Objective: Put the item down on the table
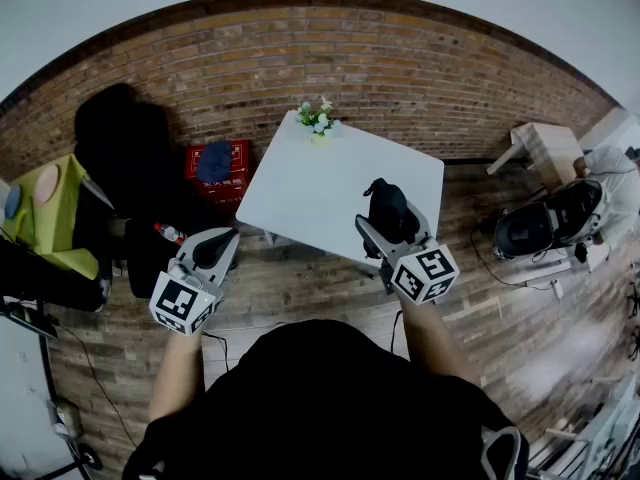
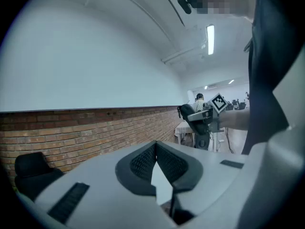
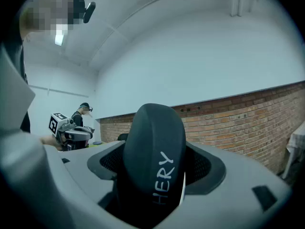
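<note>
Black rounded item (image 3: 155,161), seemingly light and stiff, clamped by its sides in jaws of the right gripper (image 1: 392,230) over the near edge of the counter (image 1: 310,188); left gripper (image 1: 212,251) jaws closed, empty.

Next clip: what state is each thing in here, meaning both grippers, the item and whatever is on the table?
left gripper: shut, nothing between its jaws.
right gripper: shut on the black item.
black item: gripped between the jaws, not yet set down.
white table: bare except at its far corner.
small pot of flowers: upright on the table's far corner.
</note>
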Demonstrator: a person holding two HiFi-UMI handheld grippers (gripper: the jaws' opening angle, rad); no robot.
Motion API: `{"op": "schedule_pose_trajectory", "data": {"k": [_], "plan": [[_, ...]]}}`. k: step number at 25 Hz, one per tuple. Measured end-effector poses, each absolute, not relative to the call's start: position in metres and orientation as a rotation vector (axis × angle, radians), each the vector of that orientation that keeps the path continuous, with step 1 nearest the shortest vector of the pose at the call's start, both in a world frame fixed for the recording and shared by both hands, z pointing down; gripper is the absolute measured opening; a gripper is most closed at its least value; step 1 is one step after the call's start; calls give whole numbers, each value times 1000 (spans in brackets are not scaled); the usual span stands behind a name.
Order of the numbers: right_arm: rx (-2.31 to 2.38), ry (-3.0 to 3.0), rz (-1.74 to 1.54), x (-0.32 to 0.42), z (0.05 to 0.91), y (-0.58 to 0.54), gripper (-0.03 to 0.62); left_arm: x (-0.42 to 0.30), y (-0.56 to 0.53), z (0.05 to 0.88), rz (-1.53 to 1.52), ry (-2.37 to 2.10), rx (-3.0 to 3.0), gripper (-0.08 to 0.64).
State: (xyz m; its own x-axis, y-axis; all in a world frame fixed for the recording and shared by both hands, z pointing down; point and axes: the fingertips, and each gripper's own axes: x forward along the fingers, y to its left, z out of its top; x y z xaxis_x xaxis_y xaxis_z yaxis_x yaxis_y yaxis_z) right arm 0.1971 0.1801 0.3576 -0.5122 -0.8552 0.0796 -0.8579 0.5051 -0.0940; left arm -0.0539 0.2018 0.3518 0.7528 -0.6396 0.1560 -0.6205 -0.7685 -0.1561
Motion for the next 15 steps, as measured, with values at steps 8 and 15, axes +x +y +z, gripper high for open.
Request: {"op": "schedule_pose_trajectory", "data": {"k": [8, 15], "plan": [[1560, -2690, 184, 155, 357, 165, 376, -95, 182, 362, -319, 990, -2873, 10], [1619, -2689, 234, 133, 357, 157, 377, -122, 176, 358, -319, 951, -2886, 9]]}}
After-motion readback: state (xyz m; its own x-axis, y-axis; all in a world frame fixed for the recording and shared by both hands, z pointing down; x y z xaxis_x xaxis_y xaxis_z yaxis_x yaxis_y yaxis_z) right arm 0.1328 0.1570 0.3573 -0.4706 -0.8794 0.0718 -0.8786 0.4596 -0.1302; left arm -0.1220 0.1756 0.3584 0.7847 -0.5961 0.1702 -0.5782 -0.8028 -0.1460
